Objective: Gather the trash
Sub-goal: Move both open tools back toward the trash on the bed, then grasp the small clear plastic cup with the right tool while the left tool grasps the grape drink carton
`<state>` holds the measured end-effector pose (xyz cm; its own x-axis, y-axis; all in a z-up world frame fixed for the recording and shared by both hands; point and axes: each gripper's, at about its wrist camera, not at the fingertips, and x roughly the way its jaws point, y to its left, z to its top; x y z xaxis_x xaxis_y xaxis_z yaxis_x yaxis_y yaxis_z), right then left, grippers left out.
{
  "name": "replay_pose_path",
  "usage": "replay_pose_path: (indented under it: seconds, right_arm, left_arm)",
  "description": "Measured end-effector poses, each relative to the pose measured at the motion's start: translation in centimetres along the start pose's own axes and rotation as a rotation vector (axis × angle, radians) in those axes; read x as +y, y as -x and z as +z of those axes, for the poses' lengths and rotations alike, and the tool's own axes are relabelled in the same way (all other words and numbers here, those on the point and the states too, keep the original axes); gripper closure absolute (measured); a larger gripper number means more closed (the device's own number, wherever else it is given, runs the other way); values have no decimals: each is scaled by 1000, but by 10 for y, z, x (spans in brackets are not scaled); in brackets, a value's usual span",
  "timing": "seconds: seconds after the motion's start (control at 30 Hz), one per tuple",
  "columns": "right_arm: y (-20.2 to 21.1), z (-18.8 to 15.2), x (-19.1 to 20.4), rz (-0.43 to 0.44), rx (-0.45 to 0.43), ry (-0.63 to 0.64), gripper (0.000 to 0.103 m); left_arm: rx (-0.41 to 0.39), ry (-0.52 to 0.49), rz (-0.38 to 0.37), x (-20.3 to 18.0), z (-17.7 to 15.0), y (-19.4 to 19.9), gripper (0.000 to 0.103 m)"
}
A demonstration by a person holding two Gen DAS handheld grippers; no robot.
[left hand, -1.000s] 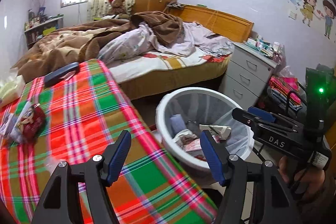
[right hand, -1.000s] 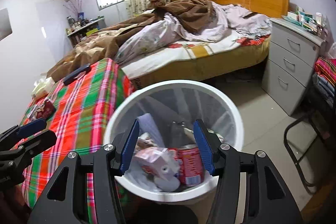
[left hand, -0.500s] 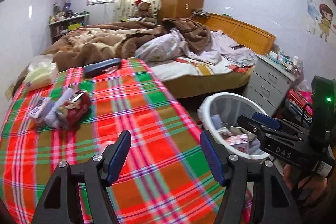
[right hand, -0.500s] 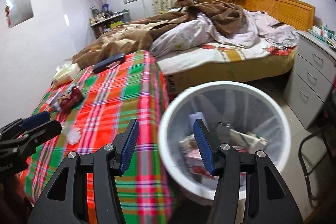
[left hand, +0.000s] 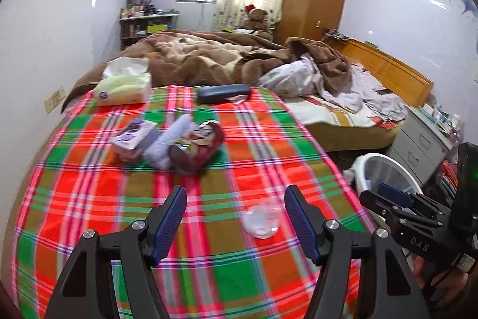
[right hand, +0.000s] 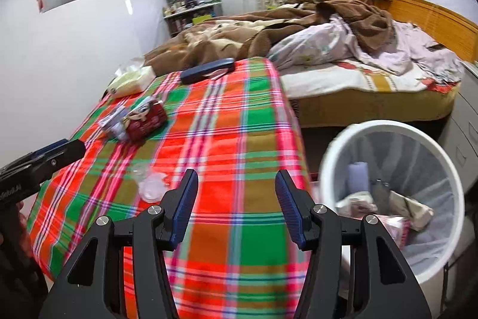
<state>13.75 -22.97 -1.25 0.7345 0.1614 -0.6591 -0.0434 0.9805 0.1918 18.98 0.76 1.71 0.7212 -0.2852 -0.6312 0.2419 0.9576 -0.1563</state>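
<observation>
Left wrist: left tool [left hand: 236, 217] open, empty; right tool [right hand: 236, 205] open, empty; one red can [left hand: 197, 148], one clear wrapper [left hand: 262, 221].

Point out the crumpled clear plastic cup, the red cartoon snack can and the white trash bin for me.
crumpled clear plastic cup [left hand: 262, 221]: left wrist view, its flattened middle.
red cartoon snack can [left hand: 198, 147]: left wrist view, its printed side.
white trash bin [right hand: 388, 126]: right wrist view, its far rim.
</observation>
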Motion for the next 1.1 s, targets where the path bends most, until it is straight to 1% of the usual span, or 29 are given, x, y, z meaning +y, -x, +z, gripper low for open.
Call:
replay_pose_path:
  seconds: [0.27,0.4,0.63,0.7,0.73,0.83,0.87,0.97,1.1]
  right_arm:
    - [-16,-2,36,95,34,57,48]
    - [-29,-4,57,130,76,90,48]
    - [-53,-7,77,148,136,116,48]
    - [-59,-6,79,147,147,113,52]
    - [-62,-6,79,146,154,112,59]
    - [-70,-5,80,134,167,109,68]
    - [-73,-5,81,132,172,110,73]
    - [-75,-2,80,121,167,110,73]
    - [-80,5,78,102,160,101,73]
  left_arm:
    - [7,54,56,45,1,-7,35]
    - [22,85,81,70,3,-17,35]
    - [36,113,117,106,14,-38,35]
    - [43,115,122,115,18,-46,35]
    - [49,115,125,120,21,-51,35]
    - [67,102,127,128,28,-65,35]
    - [68,95,127,129,30,-68,35]
    - [73,87,105,136,38,-81,35]
    - [84,57,122,140,49,-97,35]
